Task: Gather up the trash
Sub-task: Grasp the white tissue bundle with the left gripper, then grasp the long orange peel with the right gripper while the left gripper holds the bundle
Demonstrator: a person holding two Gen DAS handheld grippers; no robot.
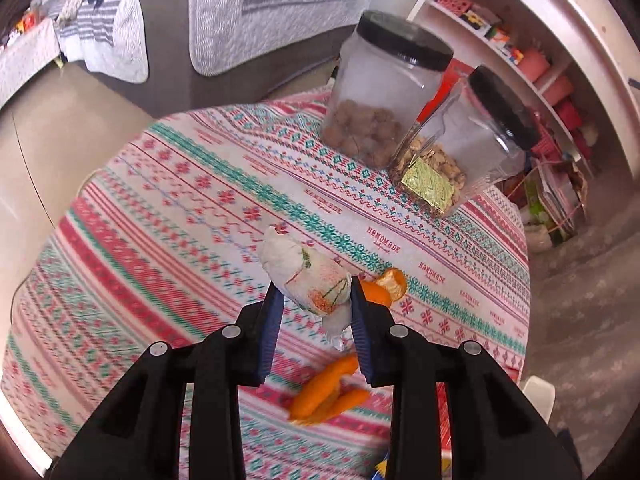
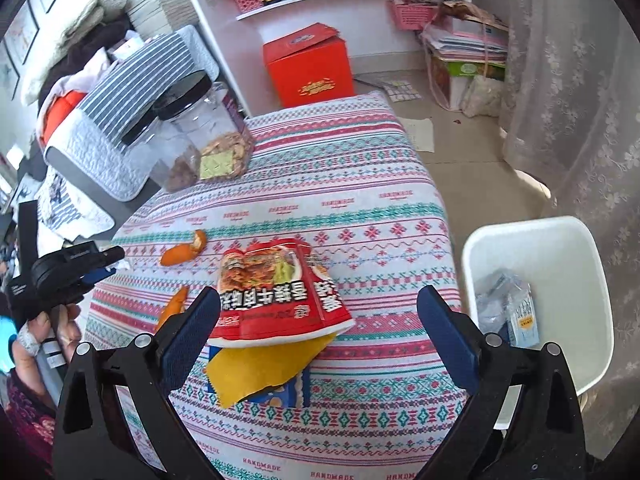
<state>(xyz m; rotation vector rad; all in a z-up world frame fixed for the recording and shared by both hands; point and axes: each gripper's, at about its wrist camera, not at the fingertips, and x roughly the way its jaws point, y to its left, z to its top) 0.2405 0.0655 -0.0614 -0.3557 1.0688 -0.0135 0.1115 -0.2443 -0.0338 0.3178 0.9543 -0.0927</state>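
Left wrist view is showing the left gripper hanging over the table, its blue-padded jaws clenched on a crumpled tissue wad with a faint printed pattern, which is lifted clear of the tablecloth. Just beyond the right jaw an orange peel is lying on the cloth, and a second peel is lying under the jaws, nearer the camera. The cloth is carrying the repeated word "HANDMADE". At the far side two black-lidded jars are standing, touching each other: one holding brown lumps, the other bearing a gold label whose writing is too small to read.

Right wrist view is showing what the first cannot: the right gripper is hovering low over the near edge of the table with its jaws spread wide and released, holding nothing. Between them a red snack bag with white Chinese characters is lying partly on top of a yellow wrapper. Beside the table, to the right, a white bin is standing on the floor with a small carton and clear plastic inside. At the left edge the left gripper is appearing side-on, with the person's hand behind it.
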